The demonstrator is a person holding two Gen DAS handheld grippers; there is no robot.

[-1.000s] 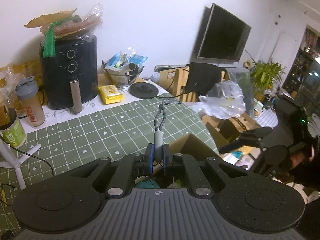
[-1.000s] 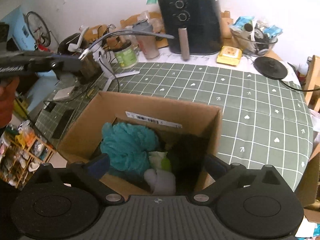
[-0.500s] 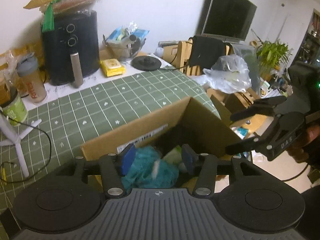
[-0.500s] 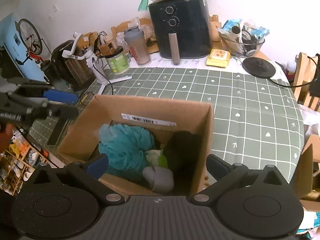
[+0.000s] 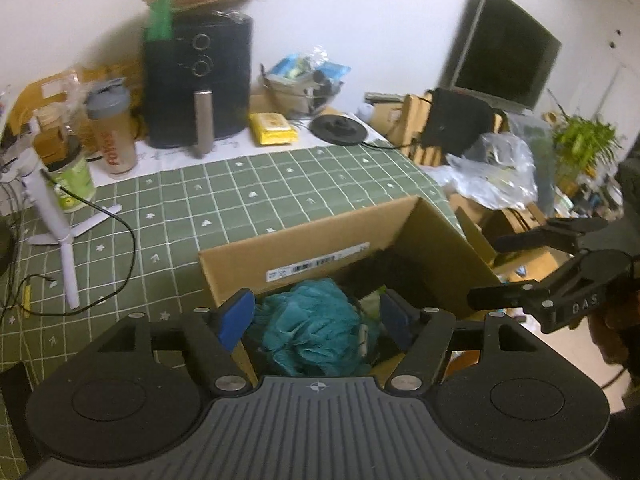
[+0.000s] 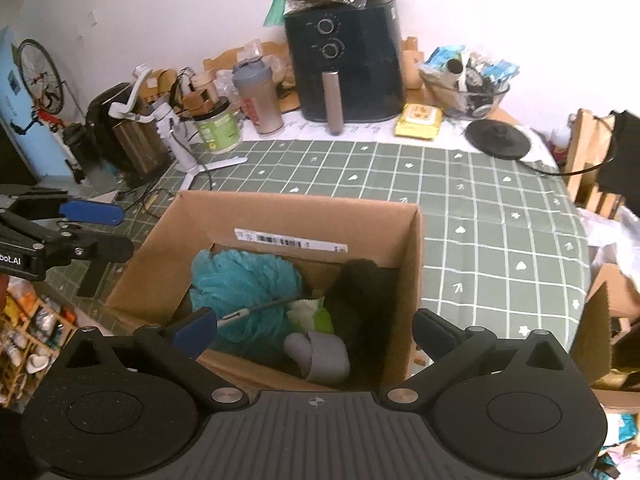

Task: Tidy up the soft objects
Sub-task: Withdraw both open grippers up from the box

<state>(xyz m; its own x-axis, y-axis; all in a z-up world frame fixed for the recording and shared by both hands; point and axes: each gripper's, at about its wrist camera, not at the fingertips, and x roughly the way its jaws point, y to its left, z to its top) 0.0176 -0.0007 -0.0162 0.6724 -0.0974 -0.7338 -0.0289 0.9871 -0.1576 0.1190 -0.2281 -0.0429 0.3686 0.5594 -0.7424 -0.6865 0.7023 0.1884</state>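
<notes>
Cardboard box (image 6: 288,216) on green gridded tablecloth (image 6: 480,208), top open, holding the soft items: teal mesh pouf (image 6: 244,280), grey rolled cloth (image 6: 320,354), white-and-green piece (image 6: 310,312), dark fluffy item (image 6: 368,292). Thin grey cable (image 6: 260,308) draped across the pouf, inside the box. Left gripper (image 5: 316,314) spread wide and empty, above the box's near edge. Right gripper (image 6: 316,330) likewise spread and empty, over the near wall. Nothing grasped by either tool.

Likely step: withdrawal after a deposit, or a search for the next soft item. Best done by lifting straight up, clear of the box walls, without snagging the cable or dragging the pouf out. No loose soft item visible on the tablecloth.
</notes>
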